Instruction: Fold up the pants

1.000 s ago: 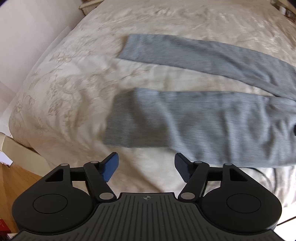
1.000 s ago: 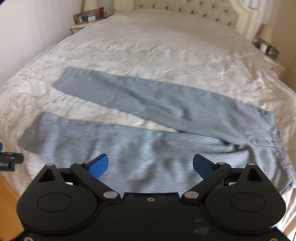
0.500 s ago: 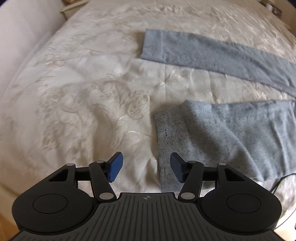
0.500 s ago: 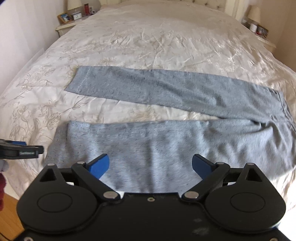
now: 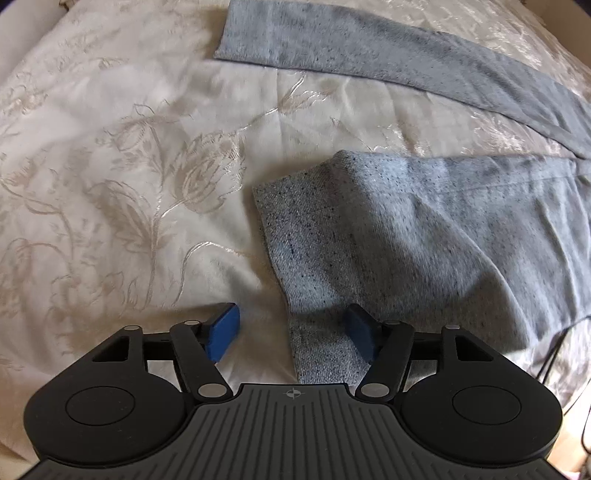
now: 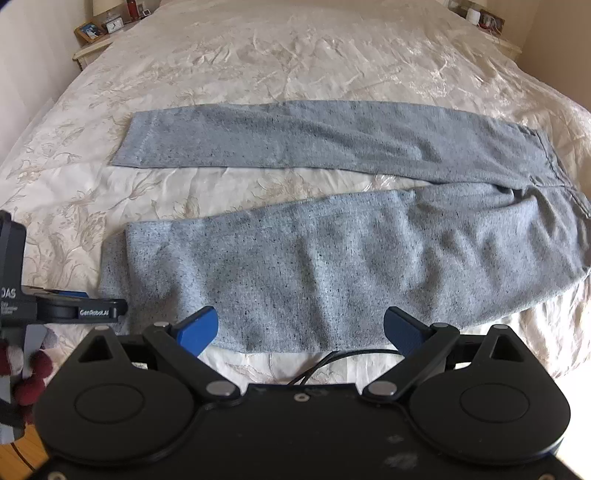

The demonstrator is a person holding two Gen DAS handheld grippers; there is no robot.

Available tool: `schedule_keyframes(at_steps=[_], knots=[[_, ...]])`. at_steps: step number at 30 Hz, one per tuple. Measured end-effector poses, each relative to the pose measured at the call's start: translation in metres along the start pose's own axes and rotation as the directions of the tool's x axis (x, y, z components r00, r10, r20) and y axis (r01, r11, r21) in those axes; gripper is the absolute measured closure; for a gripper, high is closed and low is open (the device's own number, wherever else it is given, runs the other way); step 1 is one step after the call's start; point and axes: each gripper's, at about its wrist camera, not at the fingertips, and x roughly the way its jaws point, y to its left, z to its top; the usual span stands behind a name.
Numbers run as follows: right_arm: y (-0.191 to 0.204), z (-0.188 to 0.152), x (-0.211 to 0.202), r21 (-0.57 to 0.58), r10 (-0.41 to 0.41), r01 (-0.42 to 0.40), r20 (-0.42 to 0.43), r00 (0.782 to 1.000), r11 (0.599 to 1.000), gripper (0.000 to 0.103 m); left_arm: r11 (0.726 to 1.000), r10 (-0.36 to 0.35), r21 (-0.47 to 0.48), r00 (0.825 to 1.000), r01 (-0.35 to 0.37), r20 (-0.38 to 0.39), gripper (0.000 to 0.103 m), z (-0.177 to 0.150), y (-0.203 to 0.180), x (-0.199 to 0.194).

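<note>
- Across both views, a bed (image 6: 295, 55) is seen, covered by a cream, shiny spread (image 5: 110, 184) with a woven flower pattern and fine creases.
- On the spread, grey pants (image 6: 332, 258) are laid flat, the legs pointing left and the waist at the right edge of the right wrist view; the knit is soft and flecked with dark specks.
- The far leg (image 6: 295, 140) is stretched straight and smooth, while the near leg (image 5: 406, 229) is rumpled into shallow folds, and a strip of bare spread is left between them.
- The near leg's cuff (image 5: 314, 332) is seen close to the bed's near edge, lying between the pads of the left gripper (image 5: 291, 332), whose jaws are held apart; whether the right pad (image 5: 360, 332) touches the cloth cannot be told.
- The right gripper (image 6: 301, 328) is held wide, hovering over the lower hem side of the near leg, nothing being held between its blue pads (image 6: 197, 328).
- A nightstand (image 6: 92, 40) with small items is seen at the far left of the bed, and another (image 6: 491, 26) at the far right.
- A thin black cable (image 6: 332, 360) is draped over the spread just below the near leg.
</note>
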Motion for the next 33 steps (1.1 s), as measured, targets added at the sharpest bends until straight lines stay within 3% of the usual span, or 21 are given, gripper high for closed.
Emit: schedule_keyframes(at_steps=[2,5,10,13,16,19,23,28,33], knots=[[0.0,0.001,0.001,0.004,-0.004,0.004,-0.002,1.0,1.0,0.002,1.0,-0.006,-0.015,1.0,0.006,-0.002,0.043,0.004,-0.002,0.002],[0.0,0.004,0.002,0.01,-0.009,0.009,-0.006,1.0,1.0,0.002,0.999,-0.035,-0.006,0.999,0.035,-0.012,0.096,0.01,-0.011,-0.003],[0.0,0.008,0.003,0.02,-0.024,0.024,-0.008,1.0,1.0,0.002,0.991,0.128,0.019,0.991,-0.129,0.038,0.096,0.011,-0.021,-0.034],[0.0,0.012,0.002,0.038,-0.022,0.022,0.001,1.0,0.999,0.002,0.987,0.157,-0.033,0.988,-0.157,0.001,0.101,0.008,0.002,-0.038],[0.001,0.015,0.005,0.056,-0.013,0.013,-0.003,1.0,0.998,0.002,0.955,0.296,-0.008,0.955,-0.296,-0.031,0.103,0.004,0.023,-0.022],[-0.001,0.017,0.009,0.065,-0.013,0.013,-0.006,1.0,0.998,0.002,0.96,0.266,-0.065,0.961,-0.271,-0.078,0.103,0.006,0.05,-0.015],[-0.009,0.018,0.011,0.074,-0.031,0.031,-0.005,1.0,0.997,0.002,0.959,0.281,-0.033,0.959,-0.28,0.023,0.101,0.018,0.045,-0.039],[-0.035,0.021,0.016,0.108,-0.068,0.066,0.012,0.998,0.992,0.004,0.98,0.191,0.03,0.974,-0.196,0.122,0.101,0.03,-0.01,-0.055],[-0.088,0.026,0.042,0.146,-0.065,0.067,-0.017,0.998,0.987,0.03,0.993,0.09,0.063,0.986,-0.099,0.142,0.101,0.026,-0.084,-0.054]])
